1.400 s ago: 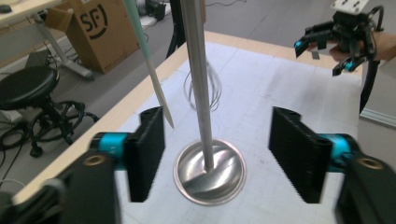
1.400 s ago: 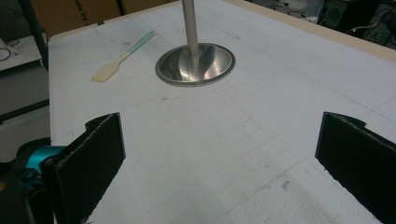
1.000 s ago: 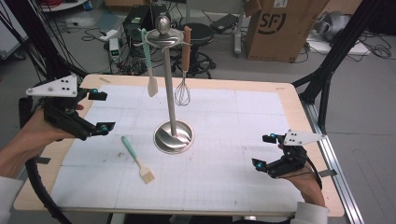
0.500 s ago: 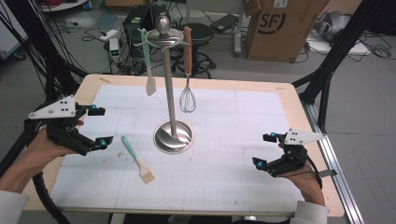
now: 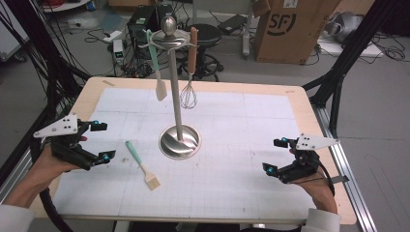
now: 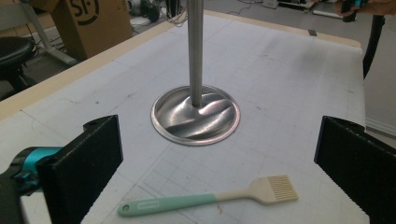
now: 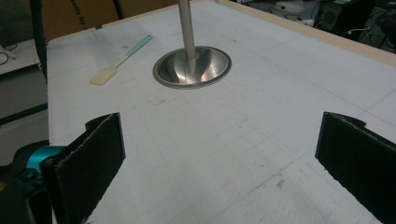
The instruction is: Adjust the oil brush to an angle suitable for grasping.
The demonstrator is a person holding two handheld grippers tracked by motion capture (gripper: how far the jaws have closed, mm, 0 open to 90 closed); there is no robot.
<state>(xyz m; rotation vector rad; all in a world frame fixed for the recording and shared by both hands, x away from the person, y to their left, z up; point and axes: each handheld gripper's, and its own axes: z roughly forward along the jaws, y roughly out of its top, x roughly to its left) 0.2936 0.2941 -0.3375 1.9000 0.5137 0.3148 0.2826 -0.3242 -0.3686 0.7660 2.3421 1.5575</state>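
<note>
A pastry brush [image 5: 141, 166] with a mint-green handle and pale bristles lay flat on the white gridded mat [image 5: 232, 193] of a wooden table [image 5: 300, 94], just beside the round steel base of a utensil stand [image 5: 179, 140] and not touching it. In the high view its long axis ran on a diagonal: the handle end pointed toward the far left of the table, the bristle end toward the person's near edge and slightly right. In the left gripper view the same brush [image 6: 210, 199] lay almost crosswise between the jaws, handle to the left, bristles to the right.

The left gripper [image 5: 100, 141], held in a hand at the table's left edge, stood near the brush's handle end with its jaws spread wide and nothing between them. The right gripper [image 5: 274, 155] sat well apart, at the table's right side, its jaws likewise parted and empty; in its own view the brush [image 7: 122, 60] lay beyond the stand's base [image 7: 192, 66].

On the stand's upper arms hung a mint-handled spatula [image 5: 157, 72] and a wooden-handled whisk [image 5: 190, 72], both clear of the mat. A cardboard box [image 5: 290, 29] stood on the floor behind the table.
</note>
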